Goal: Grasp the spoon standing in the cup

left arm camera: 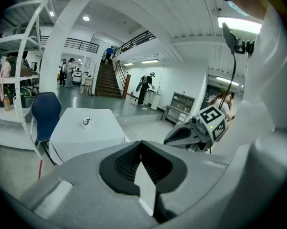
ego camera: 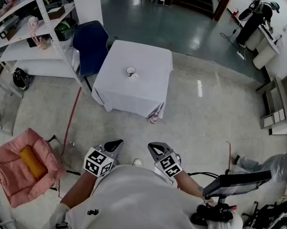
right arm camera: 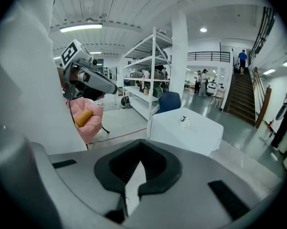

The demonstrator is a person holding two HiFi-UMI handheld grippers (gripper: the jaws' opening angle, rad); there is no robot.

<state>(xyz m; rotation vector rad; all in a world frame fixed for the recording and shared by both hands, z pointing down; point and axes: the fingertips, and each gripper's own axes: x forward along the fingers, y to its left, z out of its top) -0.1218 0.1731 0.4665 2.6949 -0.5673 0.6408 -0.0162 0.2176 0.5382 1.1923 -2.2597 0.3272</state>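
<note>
A small white cup [ego camera: 131, 72] stands near the middle of a table draped in white cloth [ego camera: 148, 87], a few steps ahead of me. It also shows as a cup [left arm camera: 87, 122] in the left gripper view and a cup [right arm camera: 184, 119] in the right gripper view. The spoon in it is too small to make out. My left gripper [ego camera: 117, 143] and right gripper [ego camera: 153, 148] are held side by side close to my chest, far from the table. In their own views the left gripper [left arm camera: 142, 143] and right gripper [right arm camera: 141, 143] have their jaws shut on nothing.
A blue chair [ego camera: 90, 44] stands at the table's left side beside a white shelf rack [ego camera: 47, 37]. A pink seat [ego camera: 16, 168] with a yellow cushion sits at lower left. A red cable [ego camera: 71, 118] runs over the floor. A person's grey sleeve [ego camera: 272, 166] shows at lower right.
</note>
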